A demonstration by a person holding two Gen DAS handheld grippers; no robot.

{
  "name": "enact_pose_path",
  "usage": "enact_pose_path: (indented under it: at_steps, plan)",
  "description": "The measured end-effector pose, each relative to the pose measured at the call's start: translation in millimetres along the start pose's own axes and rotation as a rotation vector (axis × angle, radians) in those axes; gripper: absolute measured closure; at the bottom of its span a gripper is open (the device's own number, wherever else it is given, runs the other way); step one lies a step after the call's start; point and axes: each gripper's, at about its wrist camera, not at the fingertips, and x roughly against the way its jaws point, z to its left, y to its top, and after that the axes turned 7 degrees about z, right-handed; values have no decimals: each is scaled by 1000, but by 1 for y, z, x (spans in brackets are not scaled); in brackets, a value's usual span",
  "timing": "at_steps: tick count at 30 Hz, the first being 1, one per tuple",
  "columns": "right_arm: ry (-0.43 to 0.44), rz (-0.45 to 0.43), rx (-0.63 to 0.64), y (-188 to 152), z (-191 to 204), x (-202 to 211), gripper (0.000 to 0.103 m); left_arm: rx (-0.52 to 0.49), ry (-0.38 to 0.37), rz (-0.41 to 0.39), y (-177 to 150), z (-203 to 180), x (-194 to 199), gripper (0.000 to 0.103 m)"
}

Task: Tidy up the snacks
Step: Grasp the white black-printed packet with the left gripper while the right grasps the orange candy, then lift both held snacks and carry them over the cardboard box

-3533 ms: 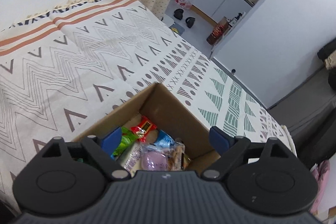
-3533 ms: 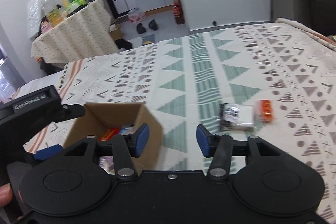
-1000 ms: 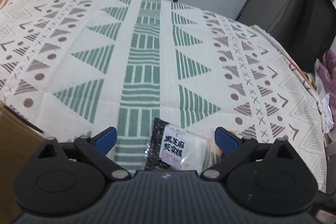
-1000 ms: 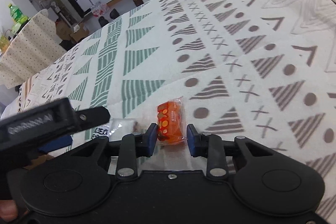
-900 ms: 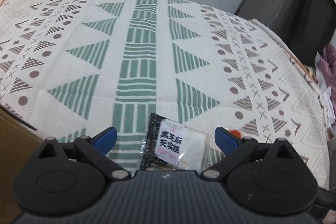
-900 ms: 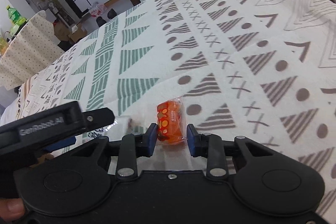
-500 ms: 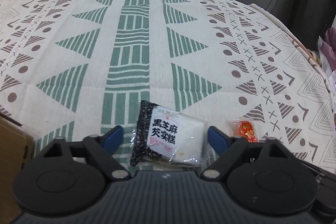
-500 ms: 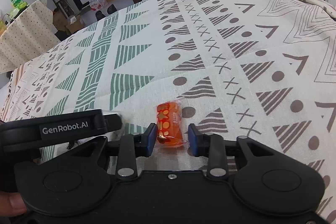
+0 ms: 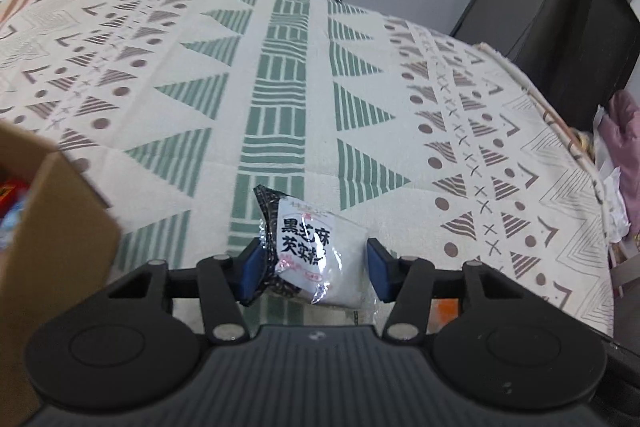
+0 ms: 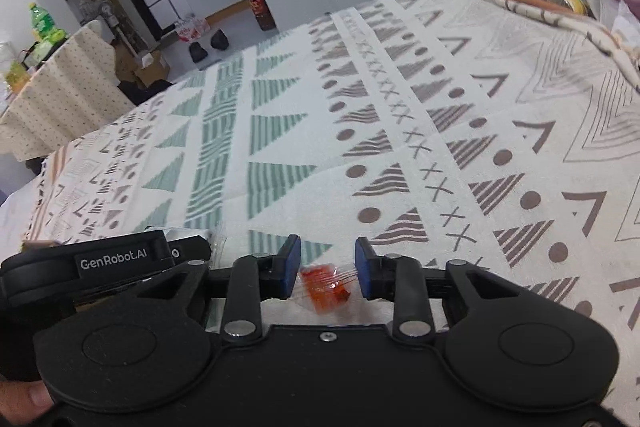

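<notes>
A black-and-white sesame snack packet [image 9: 310, 251] sits between the blue pads of my left gripper [image 9: 314, 267], which has closed in on it; the left pad touches it and the packet looks raised off the cloth. A small orange wrapped snack [image 10: 326, 287] lies between the fingers of my right gripper [image 10: 326, 267], whose pads stand apart from it on both sides. The cardboard box [image 9: 52, 227] with snacks inside is at the left edge of the left wrist view. The left gripper's body [image 10: 116, 263] shows at the left of the right wrist view.
Everything lies on a bed covered with a patterned cloth [image 9: 280, 87]. The bed's right edge [image 9: 560, 131] is near, with dark furniture [image 9: 580, 39] and pink fabric [image 9: 624, 147] beyond. A draped table [image 10: 60, 91] stands far left.
My left gripper has narrowed around the sesame packet and lifted it slightly. My right gripper has moved forward over the orange snack, which now sits deeper between its fingers, and has opened slightly.
</notes>
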Motion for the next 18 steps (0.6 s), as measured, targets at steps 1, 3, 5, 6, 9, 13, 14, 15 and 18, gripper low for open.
enact_pose_path:
  at_steps: [1, 3, 5, 6, 9, 13, 14, 15, 18]
  plan:
    - [4, -3, -3, -2, 2, 3, 96, 2, 2, -8, -2, 2, 7, 50]
    - [15, -5, 10, -6, 8, 8, 96, 15, -2, -19, -5, 7, 20, 50]
    - [20, -8, 21, -12, 11, 13, 96, 23, 2, -32, -9, 12, 32, 50]
    - [18, -4, 20, -15, 10, 14, 96, 27, 7, -39, -10, 15, 37, 50]
    - [8, 13, -20, -26, 3, 16, 90, 42, 11, -50, -17, 25, 50, 50]
    - [-12, 31, -34, -38, 0, 16, 82, 66, 6, -62, -25, 37, 61, 50]
    - [-18, 33, -31, -41, 1, 17, 77, 69, 6, -66, -27, 39, 63, 50]
    - [-24, 37, -28, -43, 2, 17, 67, 74, 6, -67, -29, 41, 64, 50]
    - [-53, 46, -22, -50, 4, 18, 44, 86, -9, -60, -35, 46, 65, 50]
